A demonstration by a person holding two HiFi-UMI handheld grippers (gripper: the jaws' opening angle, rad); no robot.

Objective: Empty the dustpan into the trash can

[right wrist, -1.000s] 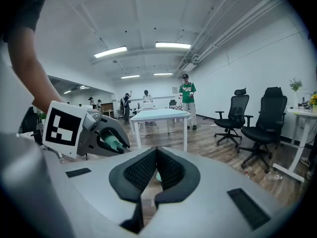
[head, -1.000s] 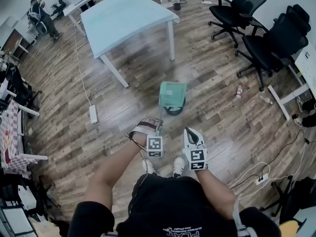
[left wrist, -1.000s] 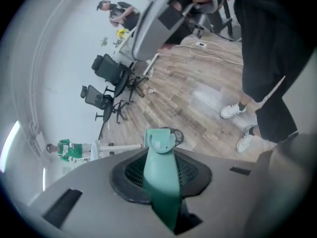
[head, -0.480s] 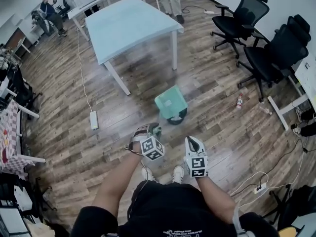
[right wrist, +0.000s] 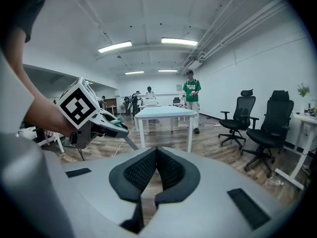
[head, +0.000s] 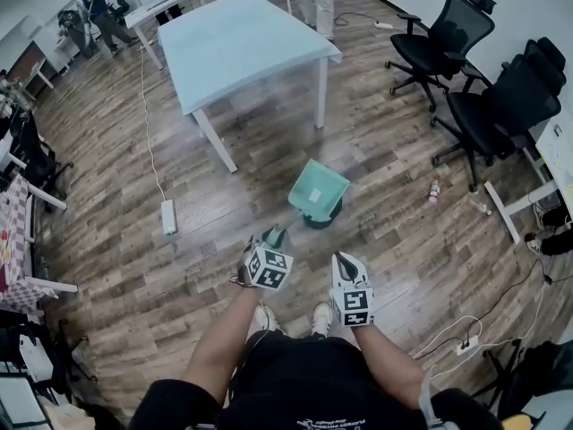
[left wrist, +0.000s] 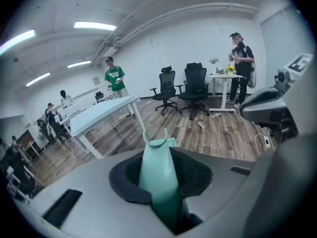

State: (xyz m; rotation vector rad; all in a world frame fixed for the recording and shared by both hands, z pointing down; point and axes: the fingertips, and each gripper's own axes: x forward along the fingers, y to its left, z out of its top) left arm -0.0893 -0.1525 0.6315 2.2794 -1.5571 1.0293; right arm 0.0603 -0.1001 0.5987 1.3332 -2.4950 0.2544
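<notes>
Dustpan (head: 320, 187): the teal pan is off the floor and tilted. In the head view it overlaps the upper part of the black trash can (head: 319, 219), which stands on the wooden floor (head: 179, 267) ahead of your feet. These views do not show whether the pan touches the can's rim.

Check the scene from left to right:

1. A white power strip (head: 168, 215) lies on the floor at the left, and its cable runs away toward the top of the head view.
2. A light blue table (head: 235, 45) stands beyond the strip, well apart from the can.
3. Your left gripper (head: 271, 240) is just left of centre, with one face of its marker cube toward the camera. Its fingers are clamped on the dustpan's teal handle (left wrist: 158, 172). The handle runs out between the pads and ends in a hooked tip, and it leads forward and right to the pan.
4. Your right gripper (head: 346, 262) is beside the left one and apart from it. Its fingers are closed pad to pad and hold no object.
5. A small bottle (head: 434, 188) lies on the floor further right, near the black office chairs (head: 488, 106) at the right edge
</notes>
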